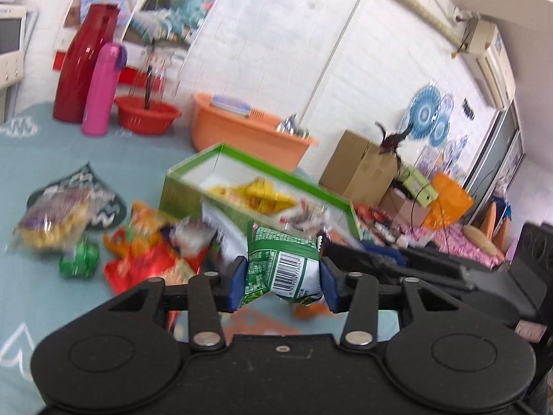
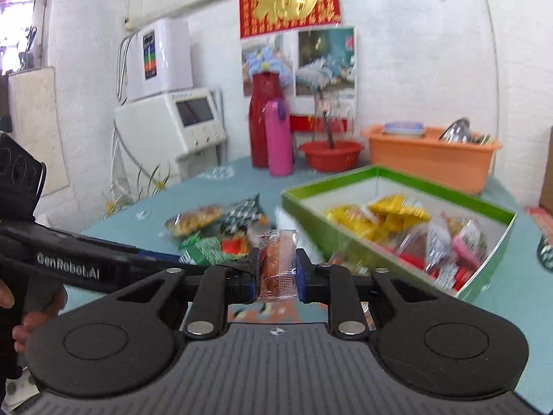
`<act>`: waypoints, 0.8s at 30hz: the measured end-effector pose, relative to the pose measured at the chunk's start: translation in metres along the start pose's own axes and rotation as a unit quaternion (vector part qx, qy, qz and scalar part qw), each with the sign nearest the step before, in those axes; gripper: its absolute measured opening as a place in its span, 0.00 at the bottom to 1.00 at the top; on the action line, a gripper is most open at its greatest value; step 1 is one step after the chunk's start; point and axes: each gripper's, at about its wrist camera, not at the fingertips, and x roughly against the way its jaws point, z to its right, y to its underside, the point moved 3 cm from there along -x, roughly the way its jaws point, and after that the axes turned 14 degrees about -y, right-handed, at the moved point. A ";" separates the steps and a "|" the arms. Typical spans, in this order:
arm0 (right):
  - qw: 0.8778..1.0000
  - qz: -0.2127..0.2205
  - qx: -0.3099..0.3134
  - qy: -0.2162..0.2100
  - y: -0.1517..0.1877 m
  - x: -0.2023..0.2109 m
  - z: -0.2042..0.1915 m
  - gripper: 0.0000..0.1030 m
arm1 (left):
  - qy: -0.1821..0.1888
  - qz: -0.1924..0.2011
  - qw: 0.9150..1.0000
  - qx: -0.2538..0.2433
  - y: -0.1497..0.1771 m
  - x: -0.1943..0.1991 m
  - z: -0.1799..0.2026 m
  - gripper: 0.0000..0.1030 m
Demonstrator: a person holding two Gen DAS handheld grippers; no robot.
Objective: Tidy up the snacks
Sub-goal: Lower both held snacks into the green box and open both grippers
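My left gripper (image 1: pixel 281 278) is shut on a green and white snack packet (image 1: pixel 281 266) with a barcode, held above the table. My right gripper (image 2: pixel 278 269) is shut on a small clear packet with an orange-brown snack (image 2: pixel 276 263). A green-rimmed open box (image 1: pixel 193 173) (image 2: pixel 390 176) stands ahead, holding yellow, red and pink packets. Loose snacks (image 1: pixel 145 249) (image 2: pixel 207 228) lie on the teal tablecloth left of the box, among them a yellow bag (image 1: pixel 52 221) and a small green packet (image 1: pixel 79 259). The left gripper's body (image 2: pixel 69 263) crosses the right wrist view, held by a hand (image 2: pixel 24 314).
A red jug (image 1: pixel 83 62) (image 2: pixel 262 121), a pink flask (image 1: pixel 102 90) (image 2: pixel 278 138), a red bowl (image 1: pixel 147 114) (image 2: pixel 330 154) and an orange tub (image 1: pixel 249 131) (image 2: pixel 432 155) stand along the back wall. Cardboard boxes (image 1: pixel 359 166) sit to the right; a white appliance (image 2: pixel 172 121) to the left.
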 end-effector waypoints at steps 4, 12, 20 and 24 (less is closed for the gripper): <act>0.999 0.016 -0.001 0.028 -0.013 -0.002 0.017 0.35 | -0.002 0.022 1.000 -0.006 -0.030 -0.019 0.010 0.71; 0.997 0.031 -0.007 0.072 -0.028 -0.022 0.055 0.35 | -0.010 0.034 0.999 0.011 -0.075 -0.073 0.013 0.71; 0.996 0.023 -0.012 0.085 -0.027 -0.049 0.083 0.35 | -0.030 -0.003 0.999 0.020 -0.078 -0.133 0.001 0.72; 0.997 0.006 -0.009 0.081 -0.021 -0.067 0.088 0.35 | -0.037 -0.022 0.999 0.013 -0.071 -0.151 -0.002 0.76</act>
